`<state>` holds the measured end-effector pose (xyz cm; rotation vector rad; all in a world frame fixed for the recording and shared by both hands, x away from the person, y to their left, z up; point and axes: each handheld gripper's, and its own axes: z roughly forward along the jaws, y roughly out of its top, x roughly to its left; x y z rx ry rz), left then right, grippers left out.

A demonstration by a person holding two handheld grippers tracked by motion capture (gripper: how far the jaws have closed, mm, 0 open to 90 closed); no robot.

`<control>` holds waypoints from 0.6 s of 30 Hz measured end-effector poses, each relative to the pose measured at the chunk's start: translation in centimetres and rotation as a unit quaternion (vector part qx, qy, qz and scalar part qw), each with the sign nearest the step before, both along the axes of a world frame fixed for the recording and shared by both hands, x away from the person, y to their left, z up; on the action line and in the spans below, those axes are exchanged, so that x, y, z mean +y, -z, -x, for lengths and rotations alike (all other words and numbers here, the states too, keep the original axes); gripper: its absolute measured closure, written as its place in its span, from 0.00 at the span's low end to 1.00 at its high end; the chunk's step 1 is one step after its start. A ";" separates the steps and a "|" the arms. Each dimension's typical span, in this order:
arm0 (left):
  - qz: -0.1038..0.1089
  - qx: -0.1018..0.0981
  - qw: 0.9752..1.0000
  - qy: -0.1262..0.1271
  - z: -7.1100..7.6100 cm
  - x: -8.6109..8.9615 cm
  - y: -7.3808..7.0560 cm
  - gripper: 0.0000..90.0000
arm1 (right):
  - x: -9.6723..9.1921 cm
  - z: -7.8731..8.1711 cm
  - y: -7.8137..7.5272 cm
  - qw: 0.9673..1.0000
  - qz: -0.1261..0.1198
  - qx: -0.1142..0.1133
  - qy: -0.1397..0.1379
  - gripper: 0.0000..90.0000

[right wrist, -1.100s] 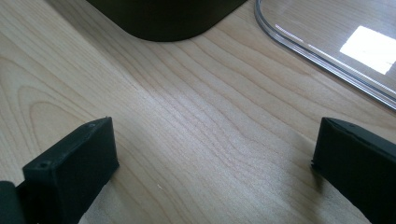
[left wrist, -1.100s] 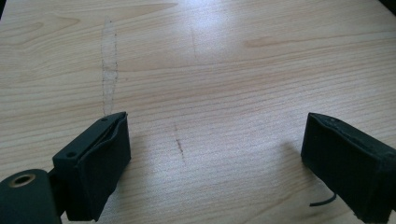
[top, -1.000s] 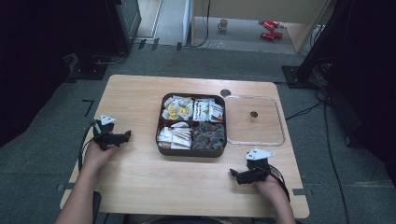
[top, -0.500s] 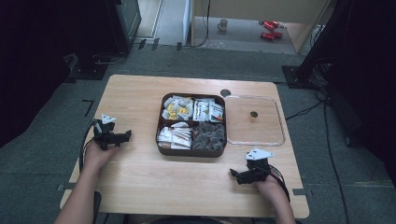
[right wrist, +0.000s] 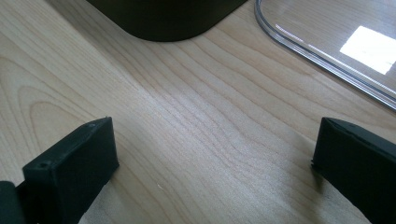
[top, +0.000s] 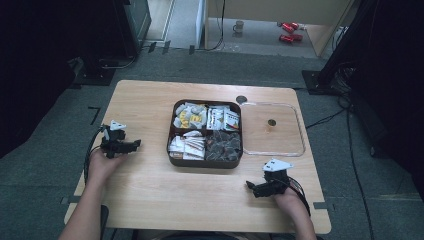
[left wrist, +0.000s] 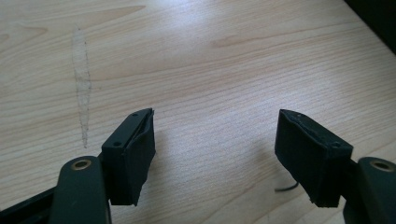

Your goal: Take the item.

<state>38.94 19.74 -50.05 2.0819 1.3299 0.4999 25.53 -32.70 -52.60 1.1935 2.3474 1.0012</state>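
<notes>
while both sit on the counter, left gripper and right gripper gape wide, tray between them.

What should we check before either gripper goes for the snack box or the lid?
1. Left gripper open, nothing between its fingers: ok.
2. Right gripper open and empty: ok.
3. Brown snack box uncovered, all four compartments filled: ok.
4. Clear lid flat on the table, right of the box, apart from both grippers: ok.
5. Whether lid and box touch: cannot tell.
6. What the wrapped snacks are: cannot tell.
</notes>
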 end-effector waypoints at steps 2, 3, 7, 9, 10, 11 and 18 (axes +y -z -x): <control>-0.003 0.003 1.000 0.008 0.0 -0.1 -0.1 0.35 | 0.0 0.0 0.0 1.000 0.000 0.000 0.000 0.00; -0.008 0.004 1.000 0.011 0.0 -0.2 -0.2 0.36 | 0.0 0.0 0.0 1.000 0.000 0.000 0.000 0.00; 0.002 0.004 1.000 0.017 0.0 -0.5 -0.5 0.39 | 0.0 0.0 0.0 1.000 0.000 -0.001 0.000 0.00; 0.004 0.005 1.000 0.025 -0.1 -0.7 -0.8 0.40 | 0.0 0.0 0.0 1.000 0.000 -0.001 -0.001 0.00; 0.004 0.003 1.000 0.028 -0.1 -0.9 -1.0 0.40 | 0.0 0.0 0.0 1.000 0.000 -0.001 -0.001 0.00; 0.005 0.001 1.000 0.031 0.0 -1.0 -1.1 0.41 | 0.0 0.0 0.0 1.000 0.000 0.000 -0.001 0.00; 0.027 0.003 0.998 0.049 0.1 -1.6 -2.2 0.44 | 0.1 -0.1 0.0 1.000 0.001 0.000 -0.004 0.00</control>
